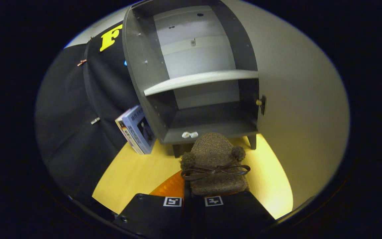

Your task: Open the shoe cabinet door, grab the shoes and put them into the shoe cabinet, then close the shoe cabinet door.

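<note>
The hand-held gripper (pixel 194 196) is closed tight on the heel end of a brown fuzzy slipper with pom-poms and a dark bow (pixel 215 162), held just ahead of the open grey shoe cabinet (pixel 138 63). Its toe points at the cabinet's bottom compartment (pixel 211 127), above the yellow bench (pixel 138 172). Best carried level and straight in, clearing the front lip and the white door (pixel 297 99) at the right.

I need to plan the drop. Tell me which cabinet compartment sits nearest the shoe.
The lower compartment, under the shelf: its floor edge lies just beyond the shoe held in the tool; the upper compartment is farther.
</note>
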{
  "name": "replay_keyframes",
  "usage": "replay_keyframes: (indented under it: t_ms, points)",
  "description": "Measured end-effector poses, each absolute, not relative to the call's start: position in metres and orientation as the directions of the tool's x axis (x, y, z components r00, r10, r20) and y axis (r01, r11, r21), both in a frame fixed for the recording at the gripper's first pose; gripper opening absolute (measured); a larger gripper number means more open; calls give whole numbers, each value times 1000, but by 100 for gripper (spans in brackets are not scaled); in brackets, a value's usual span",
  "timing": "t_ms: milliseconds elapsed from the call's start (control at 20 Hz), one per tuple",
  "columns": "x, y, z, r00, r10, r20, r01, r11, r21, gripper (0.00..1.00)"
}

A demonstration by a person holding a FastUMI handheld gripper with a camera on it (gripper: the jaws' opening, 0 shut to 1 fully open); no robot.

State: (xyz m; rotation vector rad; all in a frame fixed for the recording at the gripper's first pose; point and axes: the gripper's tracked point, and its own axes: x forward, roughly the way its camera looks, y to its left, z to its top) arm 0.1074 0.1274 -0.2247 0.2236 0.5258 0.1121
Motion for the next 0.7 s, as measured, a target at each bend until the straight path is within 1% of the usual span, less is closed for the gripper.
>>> replay_keyframes:
  t_ms: [200, 300, 500, 700]
  points:
    - [133, 121, -160, 887, 150, -436, -42, 968, 249, 10]
    - [151, 119, -132, 891, 143, -431, -44, 972, 232, 10]
    - [203, 124, -79, 900, 147, -409, -59, 974, 220, 10]
    - [269, 127, -51, 898, 138, -417, -57, 978, 202, 10]
